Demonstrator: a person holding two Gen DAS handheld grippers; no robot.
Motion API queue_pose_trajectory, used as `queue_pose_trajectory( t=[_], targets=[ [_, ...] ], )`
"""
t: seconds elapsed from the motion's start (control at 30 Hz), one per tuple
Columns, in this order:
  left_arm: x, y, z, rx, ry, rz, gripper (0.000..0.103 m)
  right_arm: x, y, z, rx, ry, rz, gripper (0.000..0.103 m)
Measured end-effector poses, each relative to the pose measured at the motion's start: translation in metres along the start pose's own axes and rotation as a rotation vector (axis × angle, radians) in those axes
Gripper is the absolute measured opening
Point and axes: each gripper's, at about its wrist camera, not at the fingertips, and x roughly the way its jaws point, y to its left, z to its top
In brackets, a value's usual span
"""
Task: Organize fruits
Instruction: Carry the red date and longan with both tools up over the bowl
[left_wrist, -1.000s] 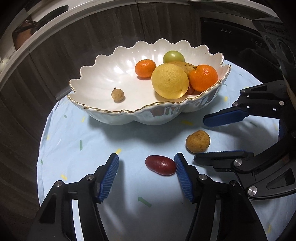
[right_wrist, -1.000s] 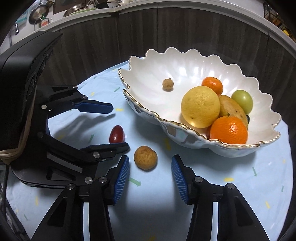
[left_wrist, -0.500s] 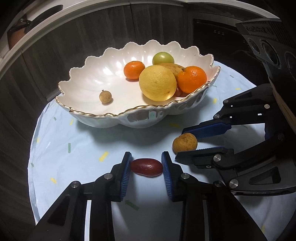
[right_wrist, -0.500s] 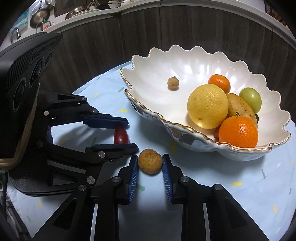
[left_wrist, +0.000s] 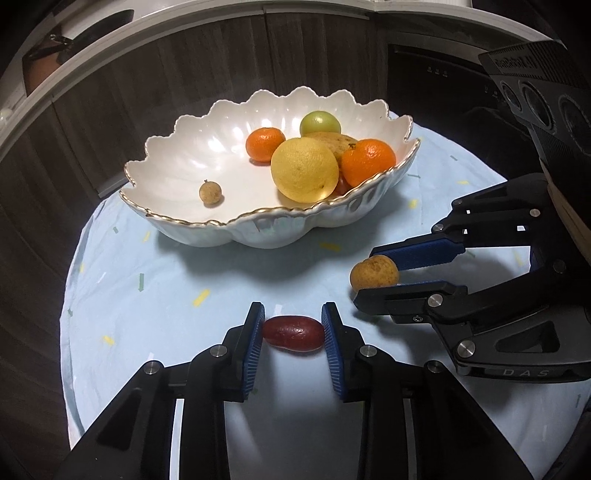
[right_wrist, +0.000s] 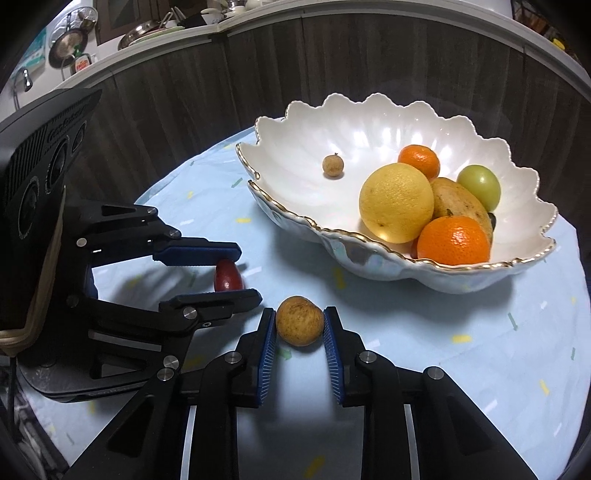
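Note:
A white scalloped bowl (left_wrist: 177, 218) (right_wrist: 461, 280) with a gold rim stands on the pale blue tablecloth. Inside it lie a big yellow citrus (left_wrist: 304, 170) (right_wrist: 396, 203), two oranges, a green fruit, a brownish fruit and a small brown longan (left_wrist: 210, 192) (right_wrist: 333, 166). My left gripper (left_wrist: 293, 328) (right_wrist: 231, 273) is shut on a dark red oval fruit (left_wrist: 293, 332) (right_wrist: 228, 280) just above the cloth. Beside it, my right gripper (right_wrist: 300, 326) (left_wrist: 384, 271) is shut on a round tan fruit (right_wrist: 300, 325) (left_wrist: 373, 272).
The round table's edge (left_wrist: 68, 332) falls away on the left to a dark wood-panelled counter front (left_wrist: 184, 66). Dishes and pans (right_wrist: 147, 33) sit on the counter top behind.
Both grippers have closed: the left onto the red fruit, the right onto the tan fruit. Each fruit, earlier lying loose on the cloth, now sits between blue pads.

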Motion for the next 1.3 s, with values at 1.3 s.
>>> queue_pose_trajectory(
  t=[1.3],
  targets=[
    [-0.079, -0.015, 0.036, -0.098, -0.092, 0.077, 0.032, -0.097, 0.011, 0.021, 0.042, -0.163, -0.105, 0.027]
  ],
)
